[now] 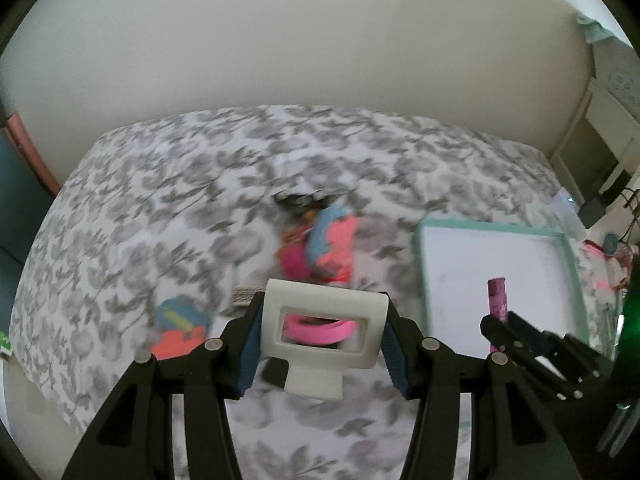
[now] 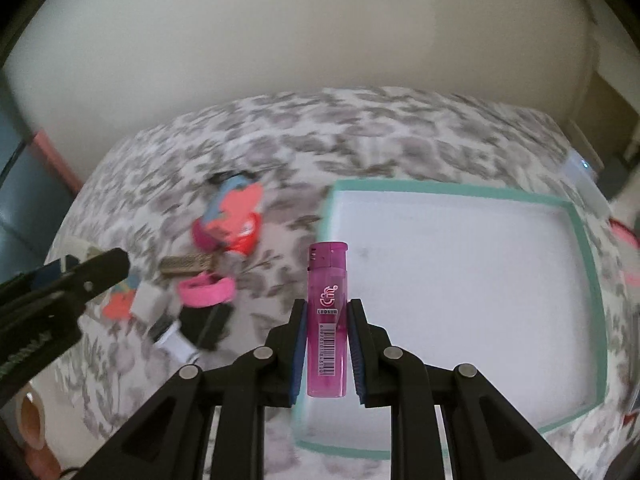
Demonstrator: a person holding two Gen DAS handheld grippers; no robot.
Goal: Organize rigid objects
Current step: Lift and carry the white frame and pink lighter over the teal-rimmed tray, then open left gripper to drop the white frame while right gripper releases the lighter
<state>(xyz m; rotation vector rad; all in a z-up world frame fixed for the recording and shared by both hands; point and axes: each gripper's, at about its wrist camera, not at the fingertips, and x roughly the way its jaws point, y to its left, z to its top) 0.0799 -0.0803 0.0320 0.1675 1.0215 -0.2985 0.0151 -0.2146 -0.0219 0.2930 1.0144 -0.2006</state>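
My left gripper [image 1: 322, 346] is shut on a white plastic frame [image 1: 324, 322] with a rectangular window, held above the flowered bedspread [image 1: 160, 208]. My right gripper [image 2: 327, 344] is shut on a purple lighter [image 2: 327, 320], upright between the blue pads over the left part of a white tray with a teal rim [image 2: 440, 194]. The left wrist view shows that tray [image 1: 496, 232] at right, with the right gripper [image 1: 504, 328] and the lighter [image 1: 497, 296] in front of it. The left gripper [image 2: 100, 266] reaches in from the left edge of the right wrist view.
Loose items lie left of the tray: a pink, blue and coral pile [image 2: 232, 220], a pink ring [image 2: 206, 290], a metal key-like piece [image 2: 188, 266], small white and black pieces [image 2: 176, 336]. Another blue and orange toy [image 1: 180, 328] lies nearer. White furniture [image 1: 612, 120] stands at right.
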